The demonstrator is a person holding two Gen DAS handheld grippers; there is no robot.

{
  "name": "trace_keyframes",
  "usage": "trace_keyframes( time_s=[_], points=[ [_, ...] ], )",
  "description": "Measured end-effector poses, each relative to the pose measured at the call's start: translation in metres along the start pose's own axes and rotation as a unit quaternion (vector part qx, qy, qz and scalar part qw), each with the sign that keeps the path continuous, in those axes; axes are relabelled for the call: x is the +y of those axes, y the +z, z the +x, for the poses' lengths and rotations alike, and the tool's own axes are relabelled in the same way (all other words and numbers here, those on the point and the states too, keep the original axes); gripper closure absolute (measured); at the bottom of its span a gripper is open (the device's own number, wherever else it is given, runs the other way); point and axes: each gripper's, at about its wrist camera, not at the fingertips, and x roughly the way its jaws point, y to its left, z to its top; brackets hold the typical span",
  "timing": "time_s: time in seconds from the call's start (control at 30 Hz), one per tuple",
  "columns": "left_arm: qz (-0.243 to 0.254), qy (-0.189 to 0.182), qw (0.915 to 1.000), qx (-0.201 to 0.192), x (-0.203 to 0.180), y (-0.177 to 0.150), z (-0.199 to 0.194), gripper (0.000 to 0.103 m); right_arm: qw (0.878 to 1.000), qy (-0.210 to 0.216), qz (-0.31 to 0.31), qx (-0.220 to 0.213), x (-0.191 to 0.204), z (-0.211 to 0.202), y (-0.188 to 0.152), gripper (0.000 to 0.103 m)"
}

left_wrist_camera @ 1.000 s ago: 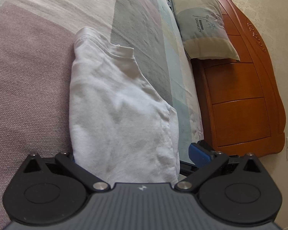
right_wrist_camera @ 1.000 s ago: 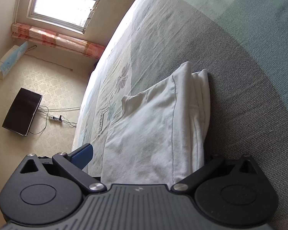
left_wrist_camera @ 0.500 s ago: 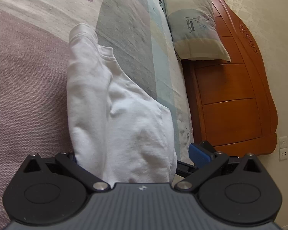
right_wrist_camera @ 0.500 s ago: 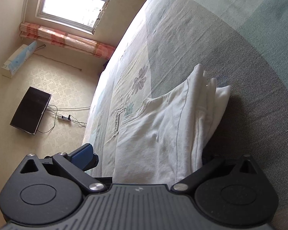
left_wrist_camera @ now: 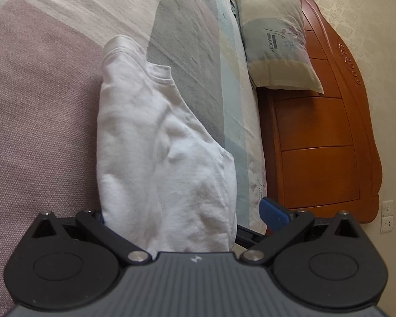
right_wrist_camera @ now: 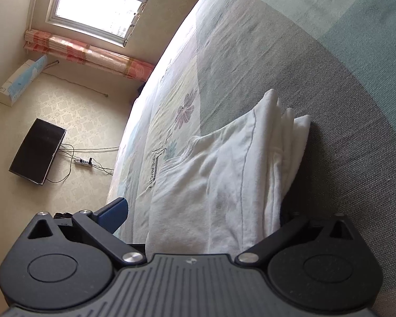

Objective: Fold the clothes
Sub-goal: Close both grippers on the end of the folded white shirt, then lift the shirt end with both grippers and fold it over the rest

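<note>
**A:** How far along does the folding look?

**B:** Well into it, I'd judge. The white garment (left_wrist_camera: 161, 153) is already doubled into a long narrow bundle; in the right wrist view its far end shows several stacked layers (right_wrist_camera: 285, 132). It lies on the bed (left_wrist_camera: 34, 100) near the side edge, its collar end pointing across the bed and its near end raised toward both claws.

**A:** And the claws?

**B:** The left claw (left_wrist_camera: 182, 219) stands wide, one blue finger (left_wrist_camera: 273, 212) clear beside the cloth, the other mostly hidden under it. The right claw (right_wrist_camera: 198, 219) looks the same: one blue finger (right_wrist_camera: 113, 212) out in the open, the other behind the bundle. The garment passes between both pairs of fingers, but I cannot tell whether either actually pinches it.

**A:** What's left?

**B:** Probably one more fold across its length, or just laying it flat. The pictures don't settle which.

**A:** Anything else nearby?

**B:** A pillow (left_wrist_camera: 274, 39) against the wooden headboard (left_wrist_camera: 330, 132).
</note>
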Motion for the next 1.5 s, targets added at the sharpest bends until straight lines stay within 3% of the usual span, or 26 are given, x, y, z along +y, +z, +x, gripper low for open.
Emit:
trace_keyframes(
  time_s=[0.13,0.23,0.33,0.47,0.67,0.9,1.2,1.5],
  points=[
    [-0.012,0.006,0.9999,-0.003,0.013,0.0,0.0,0.001,0.999,-0.027,-0.021,-0.025,-0.014,0.001,-0.005,0.0],
    [-0.011,0.005,0.9999,-0.003,0.015,0.0,0.001,0.001,0.997,-0.018,-0.063,-0.036,-0.014,0.001,-0.013,0.0],
    [-0.004,0.009,1.0,0.002,0.011,0.0,0.003,0.001,0.994,-0.024,-0.098,-0.034,-0.01,0.004,-0.017,0.0],
    [0.006,0.004,0.9999,0.012,0.006,-0.004,0.002,0.001,0.996,-0.019,-0.092,-0.008,-0.005,0.004,-0.014,0.0],
    [0.03,-0.012,0.9993,0.017,-0.019,-0.005,0.0,0.001,0.991,-0.021,-0.13,-0.005,0.024,-0.003,-0.016,0.0],
    [0.035,-0.026,0.9986,0.03,-0.033,-0.01,0.002,0.001,0.977,-0.044,-0.208,-0.005,0.059,-0.013,-0.024,0.0],
    [0.057,-0.041,0.9965,0.045,-0.062,-0.012,0.018,0.001,0.97,-0.054,-0.236,-0.025,0.073,-0.042,-0.019,0.0],
    [0.083,-0.048,0.9924,0.078,-0.102,-0.007,0.06,0.001,0.968,-0.063,-0.237,-0.057,0.068,-0.072,0.0,0.0]
  ],
)
